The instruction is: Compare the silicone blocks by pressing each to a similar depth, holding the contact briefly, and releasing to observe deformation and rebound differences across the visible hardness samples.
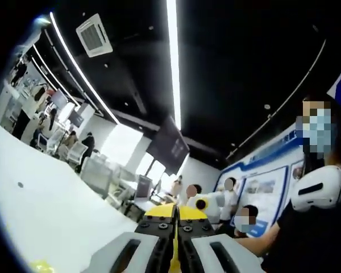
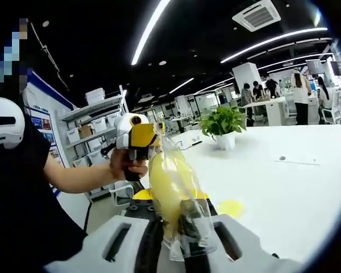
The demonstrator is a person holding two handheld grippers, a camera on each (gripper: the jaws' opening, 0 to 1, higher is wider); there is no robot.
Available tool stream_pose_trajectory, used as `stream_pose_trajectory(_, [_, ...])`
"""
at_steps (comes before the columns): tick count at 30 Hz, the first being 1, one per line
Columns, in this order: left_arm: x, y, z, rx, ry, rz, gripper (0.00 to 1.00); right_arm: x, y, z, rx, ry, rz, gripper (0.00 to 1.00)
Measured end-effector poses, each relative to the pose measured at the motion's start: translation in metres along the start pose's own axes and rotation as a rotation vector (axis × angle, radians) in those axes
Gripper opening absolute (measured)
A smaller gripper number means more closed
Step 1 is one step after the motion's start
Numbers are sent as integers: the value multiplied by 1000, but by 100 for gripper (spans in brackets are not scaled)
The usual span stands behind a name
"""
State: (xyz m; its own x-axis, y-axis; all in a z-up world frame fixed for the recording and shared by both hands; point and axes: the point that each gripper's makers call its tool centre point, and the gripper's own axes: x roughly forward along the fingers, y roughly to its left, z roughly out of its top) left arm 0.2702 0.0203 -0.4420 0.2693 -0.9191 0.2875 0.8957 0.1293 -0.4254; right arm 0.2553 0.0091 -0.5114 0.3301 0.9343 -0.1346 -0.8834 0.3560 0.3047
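Note:
A clear plastic bag with a soft yellow silicone block [image 2: 169, 185] inside stands up between my right gripper's jaws; the right gripper [image 2: 171, 199] is shut on it, low in the right gripper view. Just behind the bag's top, a hand [image 2: 127, 165] holds my left gripper [image 2: 135, 136]; whether it touches the bag I cannot tell. In the left gripper view, the left gripper [image 1: 175, 212] points up into the room, its yellow-tipped jaws pressed together with nothing between them. A flat yellow piece [image 2: 232, 208] lies on the white table [image 2: 284, 187], seemingly the same yellow piece [image 1: 41, 266] as in the left gripper view.
A potted plant [image 2: 223, 122] stands further back on the table. Shelves with boxes [image 2: 94, 128] lie to the left. The person [image 1: 315, 227] holding the grippers is close on the right in the left gripper view. Several people and desks fill the background.

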Motion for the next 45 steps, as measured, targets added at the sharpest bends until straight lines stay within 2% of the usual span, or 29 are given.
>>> stream_pose_trajectory(12, [-3, 1, -2, 40, 35, 10, 0, 1, -1, -3, 6, 29, 13, 4])
stream_pose_trajectory(23, [-5, 2, -1, 42, 32, 4, 0, 2, 0, -3, 5, 50, 29, 4])
stream_pose_trajectory(45, [-1, 6, -3, 35, 26, 1, 0, -1, -6, -3, 5, 58, 16, 5])
